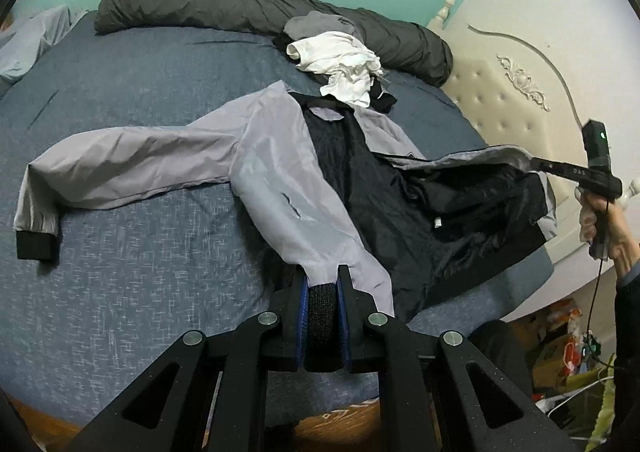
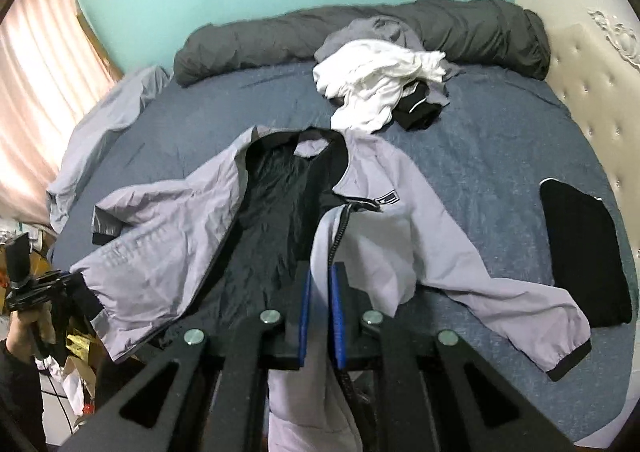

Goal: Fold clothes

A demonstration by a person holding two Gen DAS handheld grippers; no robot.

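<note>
Left wrist view: the left gripper (image 1: pixel 323 288) is clamped on the black ribbed hem of the grey jacket (image 1: pixel 276 168), which lies open on the blue bed sheet (image 1: pixel 132 264) with one sleeve stretched out flat and its dark lining exposed. Right wrist view: the right gripper (image 2: pixel 320 292) is clenched on the jacket's zipper-side front edge, raised off the sheet, grey fabric pinched between its blue pads. A heap of white and dark clothes (image 2: pixel 380 84) sits near the collar, against a rolled dark duvet (image 2: pixel 360 32).
</note>
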